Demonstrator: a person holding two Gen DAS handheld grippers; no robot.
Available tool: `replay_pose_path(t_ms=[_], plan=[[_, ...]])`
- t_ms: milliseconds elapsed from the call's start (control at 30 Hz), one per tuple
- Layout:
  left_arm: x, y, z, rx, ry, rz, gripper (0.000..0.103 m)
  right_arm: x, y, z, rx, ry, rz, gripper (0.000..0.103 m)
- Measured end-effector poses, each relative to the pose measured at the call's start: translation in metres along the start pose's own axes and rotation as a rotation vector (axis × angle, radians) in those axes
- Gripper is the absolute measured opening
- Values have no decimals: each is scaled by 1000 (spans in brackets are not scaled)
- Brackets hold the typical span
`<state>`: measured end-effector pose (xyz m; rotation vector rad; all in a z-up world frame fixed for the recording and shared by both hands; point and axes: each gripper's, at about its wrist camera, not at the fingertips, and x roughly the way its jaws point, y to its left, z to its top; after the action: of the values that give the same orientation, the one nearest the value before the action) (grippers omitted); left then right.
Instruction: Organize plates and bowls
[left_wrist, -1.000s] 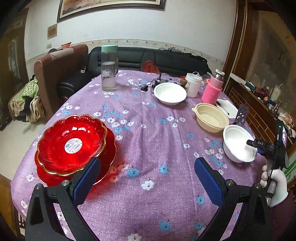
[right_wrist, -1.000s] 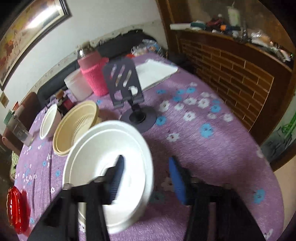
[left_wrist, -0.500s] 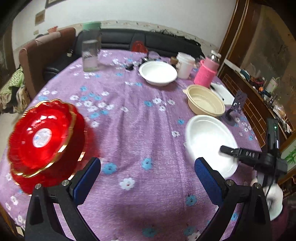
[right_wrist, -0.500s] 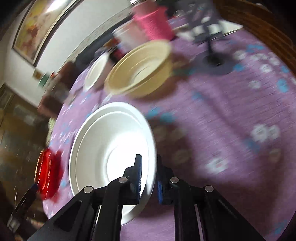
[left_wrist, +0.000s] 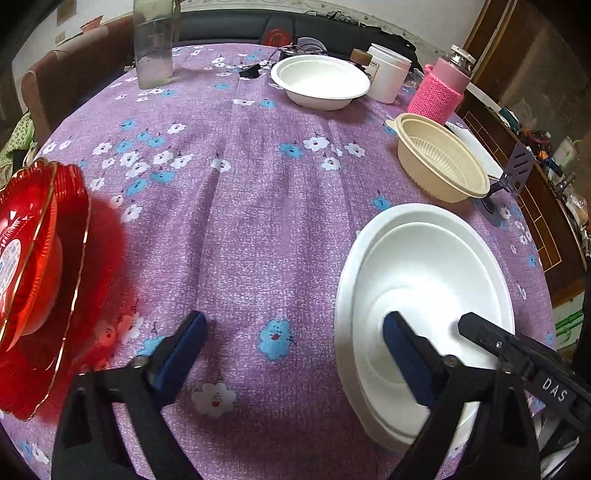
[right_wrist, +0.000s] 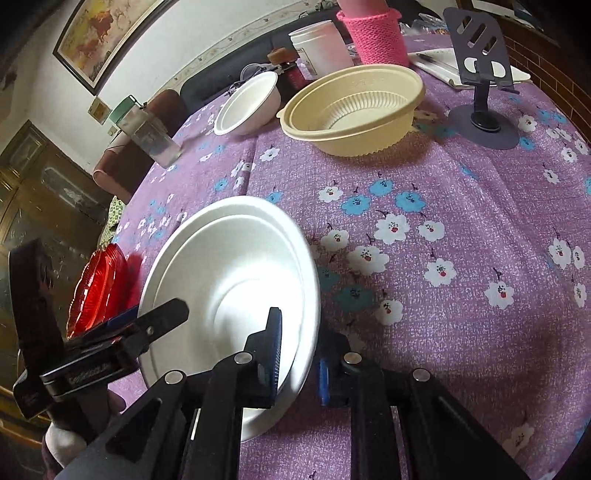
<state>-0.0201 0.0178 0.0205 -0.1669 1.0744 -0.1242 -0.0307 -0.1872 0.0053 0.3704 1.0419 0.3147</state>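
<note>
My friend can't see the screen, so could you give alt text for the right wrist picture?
Black tongs pinch the rim of a white bowl on a purple flowered tablecloth. Behind stand a cream bowl, another white bowl and red plates at left.

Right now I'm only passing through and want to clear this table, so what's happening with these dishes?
A person is sorting them with two handheld grippers. The right gripper is clamped on the rim of the near white bowl. The left gripper, jaws just narrowing but open, has one finger over that bowl. The red plates sit stacked at the table's left.
</note>
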Motion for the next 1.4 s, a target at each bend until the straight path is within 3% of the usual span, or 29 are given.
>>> replay_pose_path(t_ms=[33,133,267,467,1100,1267,1400], plan=[[2,-2,0,5,5,-7,68,0,2,-2,-3,1,-2,18],[8,-9,-1,28,41,-32,43,-1,4,-4,-15,3,-2,18],[5,-14,-4,44,40,-65,33,0,11,-8,-25,12,16,16],[-14,-13,-8,58,-7,-63,33,-5,33,-11,-87,-10,-1,15],[-35,9,-8,16,-55,-68,33,-3,53,-12,-102,-19,27,13],[-59,25,-6,9,-103,-33,33,-5,78,-4,-131,-28,62,14],[-88,58,4,-45,-151,2,34,-2,117,7,-177,-30,105,14]])
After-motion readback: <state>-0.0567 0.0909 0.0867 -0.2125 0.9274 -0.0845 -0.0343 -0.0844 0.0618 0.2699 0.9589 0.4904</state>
